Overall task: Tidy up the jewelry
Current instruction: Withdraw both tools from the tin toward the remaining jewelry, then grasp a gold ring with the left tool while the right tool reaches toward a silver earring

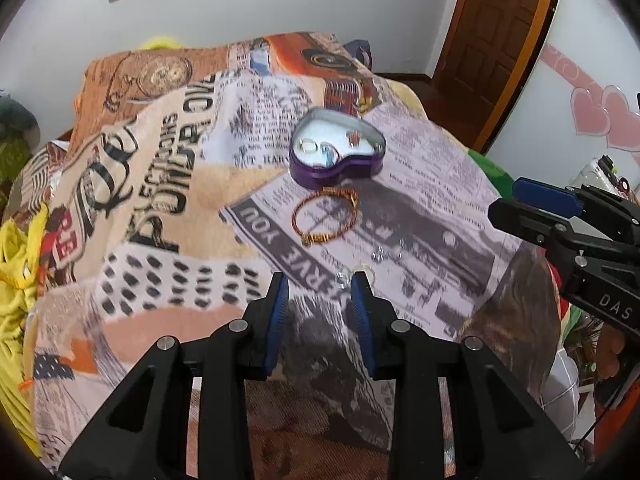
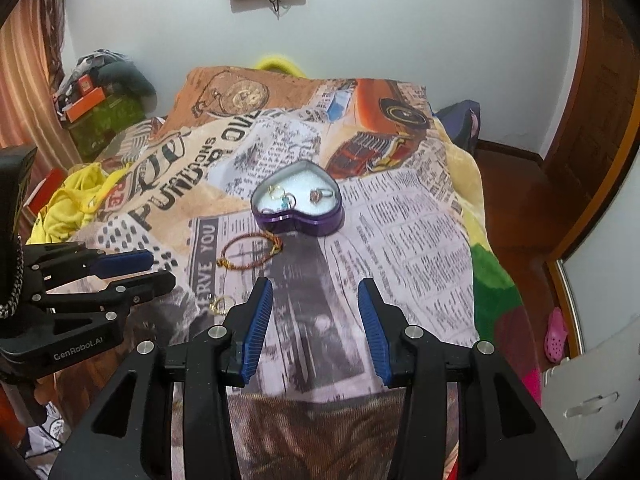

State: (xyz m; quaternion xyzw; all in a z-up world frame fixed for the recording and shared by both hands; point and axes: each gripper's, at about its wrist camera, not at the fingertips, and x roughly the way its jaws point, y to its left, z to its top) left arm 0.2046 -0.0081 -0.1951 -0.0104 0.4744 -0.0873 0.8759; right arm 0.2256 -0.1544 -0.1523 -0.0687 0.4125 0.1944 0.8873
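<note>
A purple heart-shaped tin [image 1: 336,169] [image 2: 304,225] stands open on the printed blanket, with several rings [image 1: 308,145] [image 2: 318,196] on its white lining. A copper-coloured bracelet [image 1: 325,216] [image 2: 250,250] lies just in front of it. Small loose rings [image 1: 366,270] rest on the blanket close to the tip of my left gripper [image 1: 320,280] [image 2: 132,268], whose jaws are open and hold nothing. One gold ring [image 2: 222,304] shows left of my right gripper [image 2: 316,284] [image 1: 540,208], also open and holding nothing, hovering over the blanket short of the tin.
The newspaper-print blanket [image 1: 160,200] [image 2: 400,220] covers a bed. Yellow cloth [image 1: 16,264] [image 2: 68,208] is bunched at its left edge. A wooden door [image 1: 496,40] stands at the right, stacked boxes [image 2: 92,96] at the far left, and a pink shoe [image 2: 556,334] lies on the floor.
</note>
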